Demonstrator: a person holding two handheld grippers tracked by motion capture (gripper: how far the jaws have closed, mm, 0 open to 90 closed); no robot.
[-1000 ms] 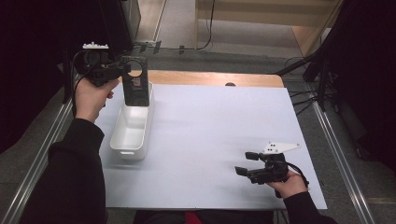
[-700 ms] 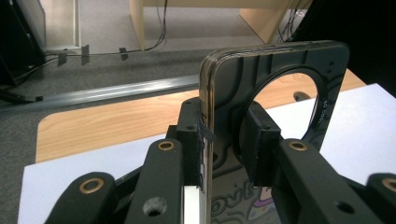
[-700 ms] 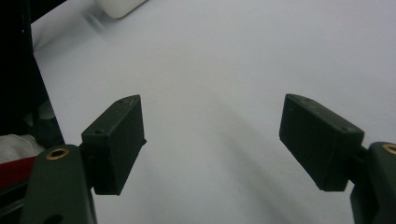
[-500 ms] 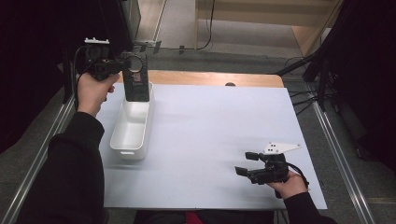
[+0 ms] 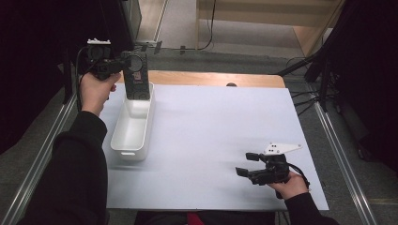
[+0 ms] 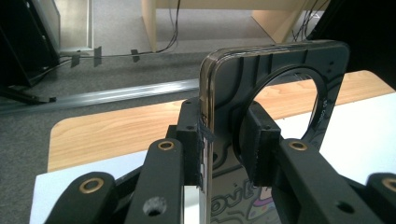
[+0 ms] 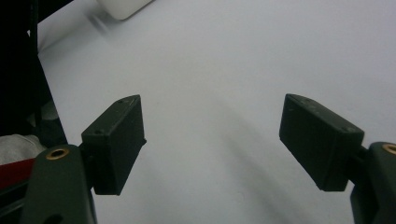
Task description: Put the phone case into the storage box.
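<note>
1. Black right gripper (image 5: 251, 169) is idling near me on the white table (image 5: 225, 126), jaws apart, gripping nothing.
2. Farther off, my left gripper (image 5: 123, 67) is clamping the dark phone case (image 5: 137, 77) upright over the white bin's (image 5: 132, 126) far end.
3. Probably I'm placing it; next I'm lowering, then releasing.

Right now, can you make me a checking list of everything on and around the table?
Surface: white tabletop, with a bare wooden strip along its far edge.
Job's things: flat dark phone case with a round hole and a cartoon print, held upright over the far end of the white bin; bin looks empty.
Clutter: nothing seen on the white surface; a small dark spot sits at the far edge.
Grippers: left hand-held gripper shut on the phone case; right hand-held gripper open, nothing between its jaws, low over the near right of the table.
Cables: black ones trail across the floor beyond the table.
Surroundings: grey carpet, light wooden furniture.
</note>
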